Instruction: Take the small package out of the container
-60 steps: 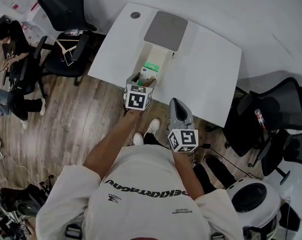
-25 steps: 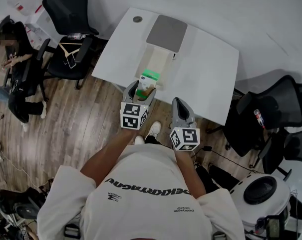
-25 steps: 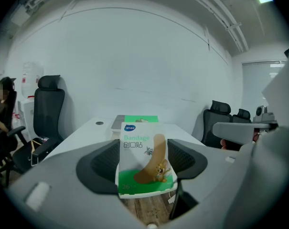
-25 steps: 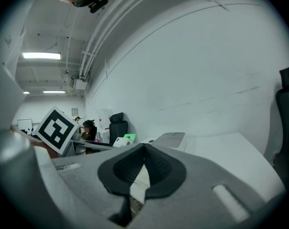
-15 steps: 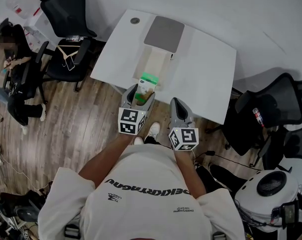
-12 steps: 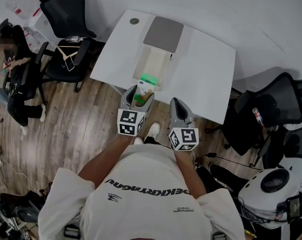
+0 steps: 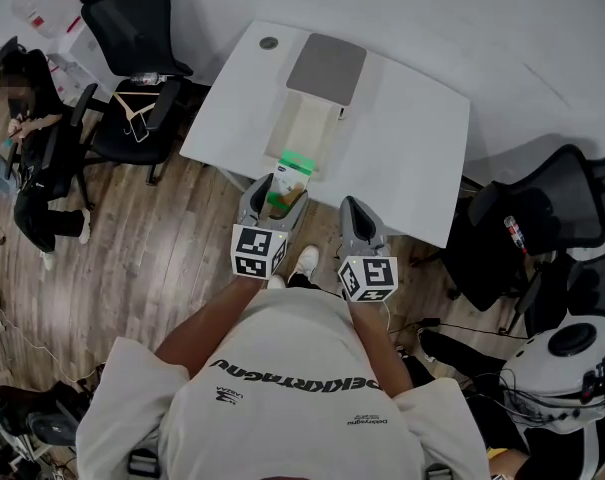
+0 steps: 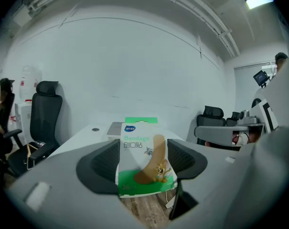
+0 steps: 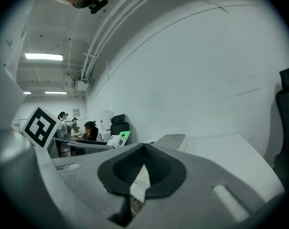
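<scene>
Step in hand: extraction — the lift itself looks done.

Left gripper [image 8: 144,165] is clamped on the package [image 8: 143,156], one jaw at each side. The pack is upright, printed face toward the camera. In the head view it hangs at 6 o'clock of the container [image 7: 304,128], over the near edge of the table [image 7: 412,148]. Floor shows beneath it in the left gripper view, so I judge it clear of the container walls. The container looks empty, with a grey panel [image 7: 327,66] at its 12 o'clock.

Right gripper [image 9: 143,168] has its jaws pressed together on nothing. It is idle at 4 o'clock of the left one.

Next: set the package on bare table — 3 o'clock of the container looks free — then release. The pack is thin, so keep it level.
</scene>
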The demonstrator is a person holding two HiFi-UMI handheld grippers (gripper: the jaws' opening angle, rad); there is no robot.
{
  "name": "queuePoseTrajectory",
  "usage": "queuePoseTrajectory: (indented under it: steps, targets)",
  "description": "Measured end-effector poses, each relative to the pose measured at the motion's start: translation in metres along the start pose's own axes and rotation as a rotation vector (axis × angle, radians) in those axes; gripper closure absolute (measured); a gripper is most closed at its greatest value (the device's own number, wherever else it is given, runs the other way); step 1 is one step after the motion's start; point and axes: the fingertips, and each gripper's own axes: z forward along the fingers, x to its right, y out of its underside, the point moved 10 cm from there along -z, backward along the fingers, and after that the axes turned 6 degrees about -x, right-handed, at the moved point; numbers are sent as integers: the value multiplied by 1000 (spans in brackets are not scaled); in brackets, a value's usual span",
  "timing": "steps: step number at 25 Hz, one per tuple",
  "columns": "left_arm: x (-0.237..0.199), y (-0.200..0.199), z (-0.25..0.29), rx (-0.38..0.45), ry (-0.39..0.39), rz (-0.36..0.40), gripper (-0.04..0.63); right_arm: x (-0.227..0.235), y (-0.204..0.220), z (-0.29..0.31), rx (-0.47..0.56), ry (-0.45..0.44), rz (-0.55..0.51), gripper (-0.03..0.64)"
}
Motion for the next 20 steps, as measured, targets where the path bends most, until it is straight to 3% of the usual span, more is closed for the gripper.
queuePoseTrajectory:
  steps: [20]
  targets:
    - [14, -7, -19, 41, 3, 17, 270, 0, 0, -10, -2, 2, -11, 618]
